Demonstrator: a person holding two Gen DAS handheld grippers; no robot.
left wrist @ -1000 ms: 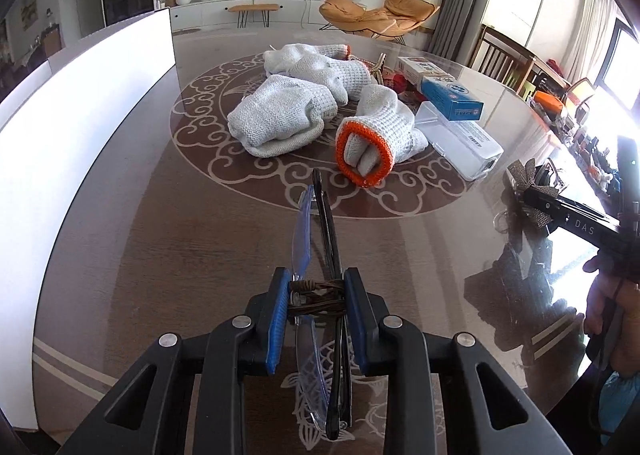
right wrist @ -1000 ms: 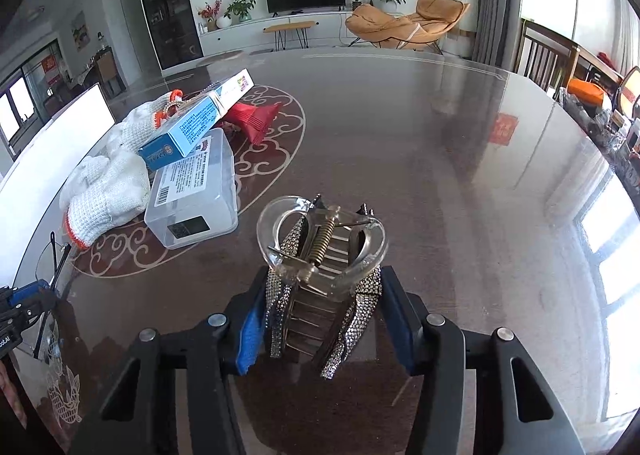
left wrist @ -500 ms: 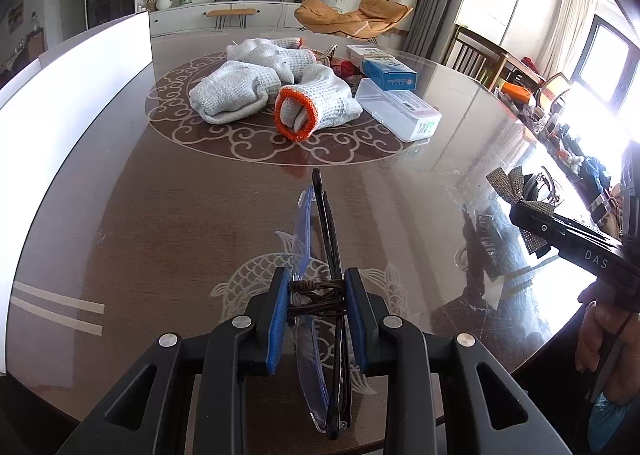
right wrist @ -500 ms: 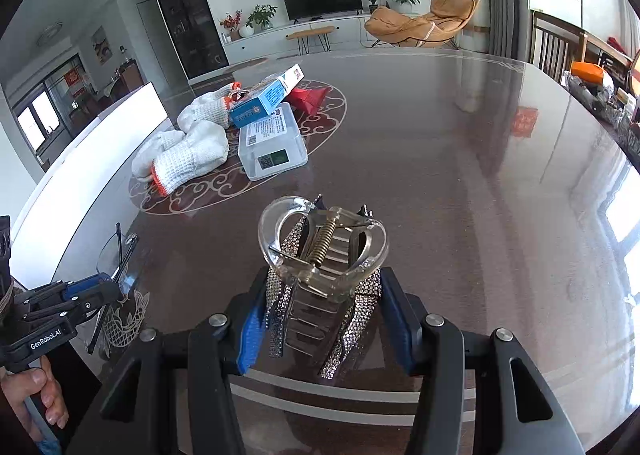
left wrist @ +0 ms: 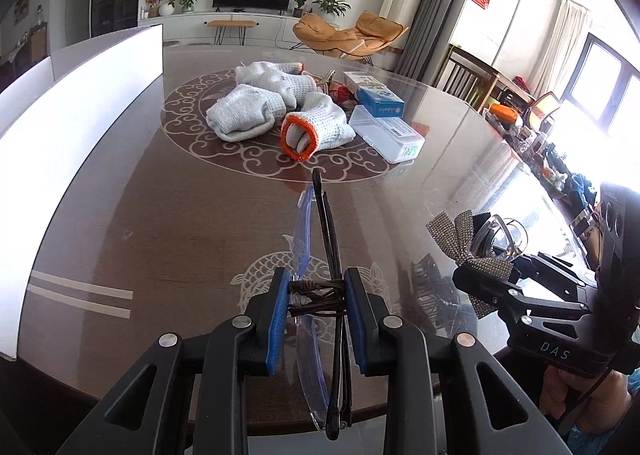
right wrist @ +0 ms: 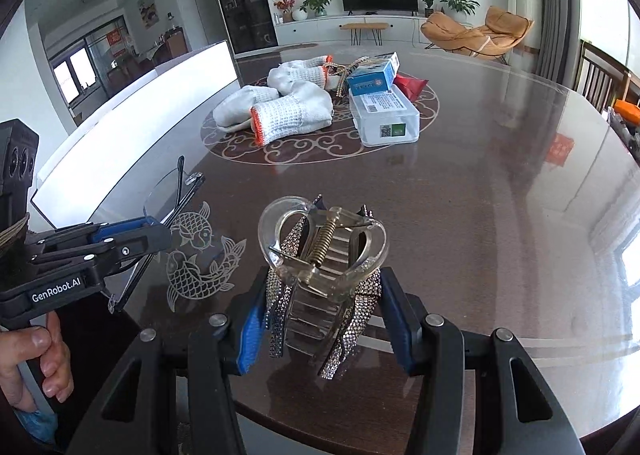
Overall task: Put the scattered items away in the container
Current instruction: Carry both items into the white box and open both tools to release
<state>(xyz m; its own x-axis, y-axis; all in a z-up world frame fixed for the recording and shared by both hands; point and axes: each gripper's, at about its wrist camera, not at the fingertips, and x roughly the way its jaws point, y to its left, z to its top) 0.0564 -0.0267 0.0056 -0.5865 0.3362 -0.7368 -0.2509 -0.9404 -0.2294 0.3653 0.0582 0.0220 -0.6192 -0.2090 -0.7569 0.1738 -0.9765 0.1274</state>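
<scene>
1. White container (right wrist: 132, 127) runs along the table's (right wrist: 500, 183) left edge; only its outer wall shows, inside hidden.
2. L gripper (left wrist: 316, 315) is over the near edge, jaws clenched on folded glasses (left wrist: 324, 255); lenses and temples stick out fwd above the fish inlay (right wrist: 200, 255).
3. Mid-table, on the scroll medallion: heap of white knit gloves (left wrist: 256, 107) w/ orange cuffs, one cuff (left wrist: 298, 137) facing the near edge.
4. Just right of the gloves: clear plastic box (left wrist: 386, 133); blue-white carton (left wrist: 380, 103) sits behind it, toward the far edge, touching or nearly so — can't tell. Red item (right wrist: 412, 85) pokes out behind the carton.
5. R gripper (right wrist: 324, 315) is over the near edge, right of the L one, jaws clamped on a clear hair claw (right wrist: 324, 251) w/ rhinestone bow, held off the table.
</scene>
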